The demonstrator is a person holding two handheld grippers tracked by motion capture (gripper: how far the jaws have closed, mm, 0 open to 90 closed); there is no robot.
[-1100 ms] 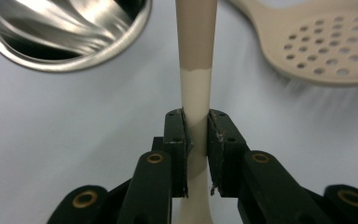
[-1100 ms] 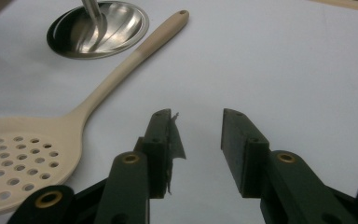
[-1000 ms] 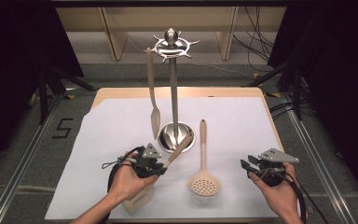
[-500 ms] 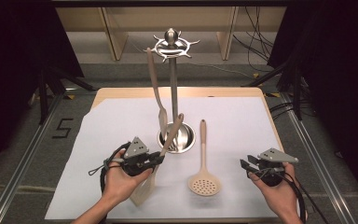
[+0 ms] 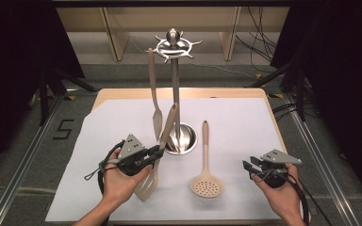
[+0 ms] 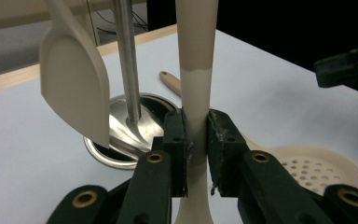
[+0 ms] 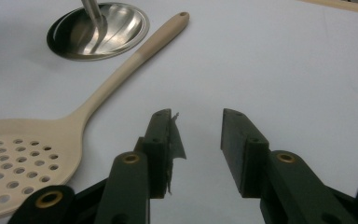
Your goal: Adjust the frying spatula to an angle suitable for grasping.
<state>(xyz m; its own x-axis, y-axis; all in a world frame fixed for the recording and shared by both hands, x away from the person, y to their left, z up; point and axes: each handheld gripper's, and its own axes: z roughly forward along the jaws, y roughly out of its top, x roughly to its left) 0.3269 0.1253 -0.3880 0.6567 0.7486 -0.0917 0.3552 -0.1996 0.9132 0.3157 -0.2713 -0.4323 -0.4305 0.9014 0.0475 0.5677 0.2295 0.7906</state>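
Observation:
My left gripper (image 5: pixel 157 151) (image 6: pixel 196 135) is shut on the neck of a beige turner (image 5: pixel 168 123) (image 6: pixel 195 56). The turner's handle tilts up toward the steel utensil stand (image 5: pixel 175 89) and its blade (image 5: pixel 146 184) hangs low by the hand. A beige spatula (image 5: pixel 155 99) (image 6: pixel 72 79) hangs from the stand's top hooks (image 5: pixel 172 47), just left of the pole. A beige skimmer (image 5: pixel 206 184) (image 7: pixel 37 140) lies flat on the white sheet, handle pointing away. My right gripper (image 5: pixel 249 168) (image 7: pixel 198 140) hovers open to the skimmer's right, nothing between its jaws.
The stand's round steel base (image 5: pixel 187 140) (image 7: pixel 121 25) (image 6: pixel 116 158) sits mid-table on a white sheet (image 5: pixel 235 122) over a wooden tabletop (image 5: pixel 179 93). Dark curtains and floor cables surround the table.
My left gripper has raised the turner, swinging its handle more upright beside the stand's pole. The right gripper and the skimmer have stayed put.

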